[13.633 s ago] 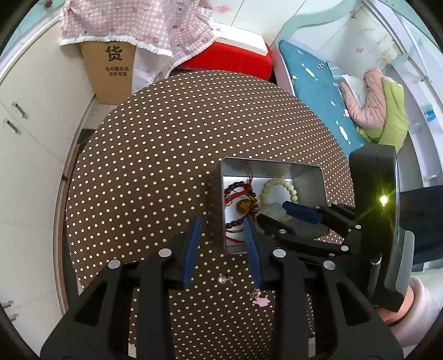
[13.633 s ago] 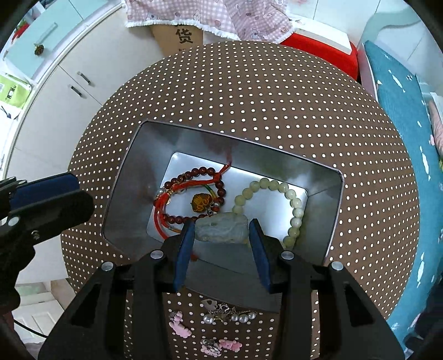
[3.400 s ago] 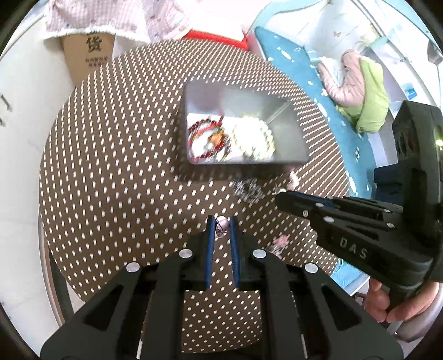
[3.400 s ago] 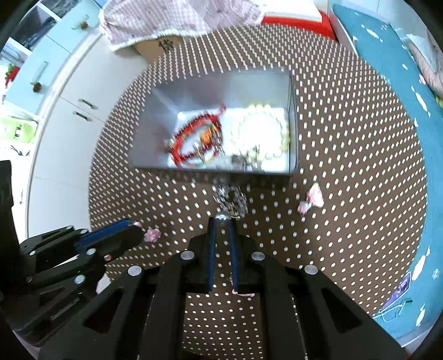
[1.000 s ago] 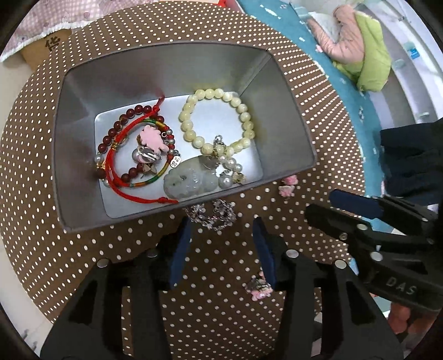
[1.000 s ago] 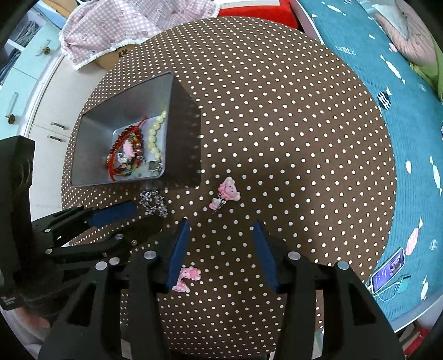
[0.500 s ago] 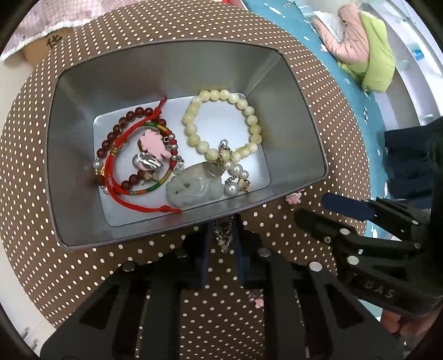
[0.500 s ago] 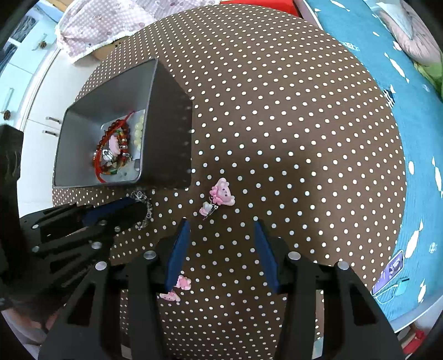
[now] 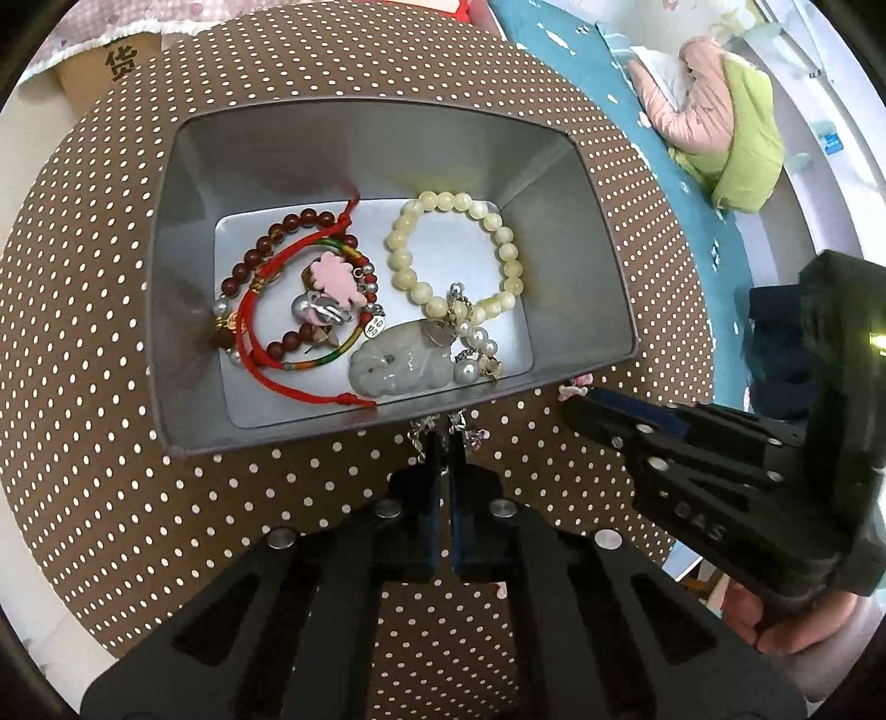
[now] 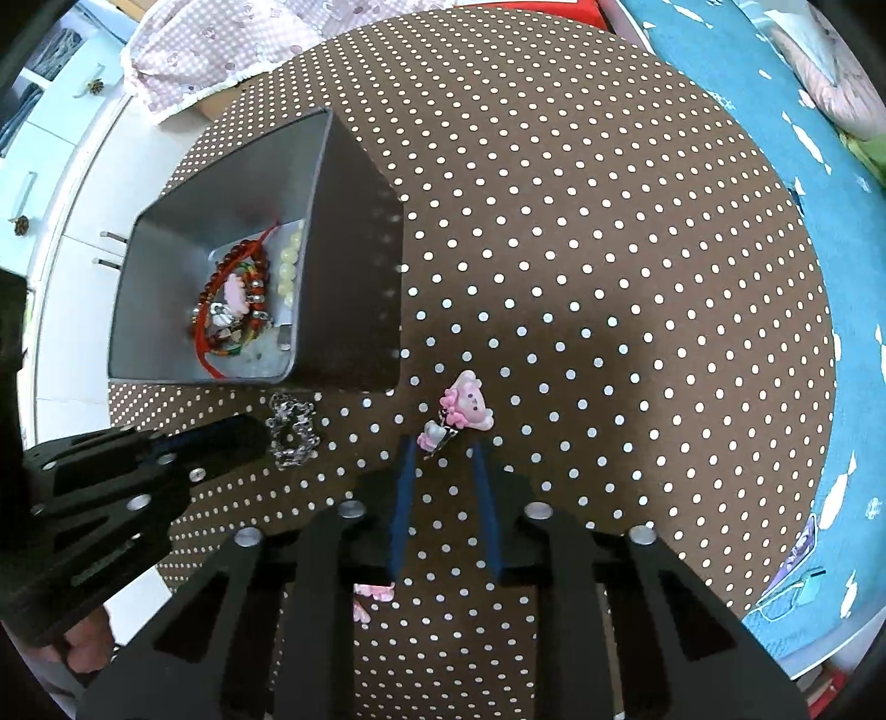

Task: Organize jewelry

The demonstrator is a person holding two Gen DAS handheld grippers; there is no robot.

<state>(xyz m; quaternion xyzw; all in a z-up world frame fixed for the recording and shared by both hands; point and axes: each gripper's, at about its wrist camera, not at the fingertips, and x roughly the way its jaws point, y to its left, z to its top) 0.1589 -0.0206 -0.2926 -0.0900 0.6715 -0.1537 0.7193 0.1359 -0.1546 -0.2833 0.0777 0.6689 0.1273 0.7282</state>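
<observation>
Your left tool (image 9: 443,437) just clenched on the silver chain (image 10: 292,425) near the tin (image 9: 166,310); right tool (image 10: 441,443) was closing around the pink charm (image 10: 465,407), not gripping yet.

"货" printed on cardboard box (image 9: 119,52); "DAS" embossed on right gripper (image 9: 578,394).

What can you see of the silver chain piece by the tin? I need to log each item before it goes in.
The silver chain piece looks like linked, sparkly metal bunched in a small heap. It lies on the dotted brown tablecloth just outside the near wall of the grey tin. The left gripper is shut on it, so only its ends show there.
</observation>
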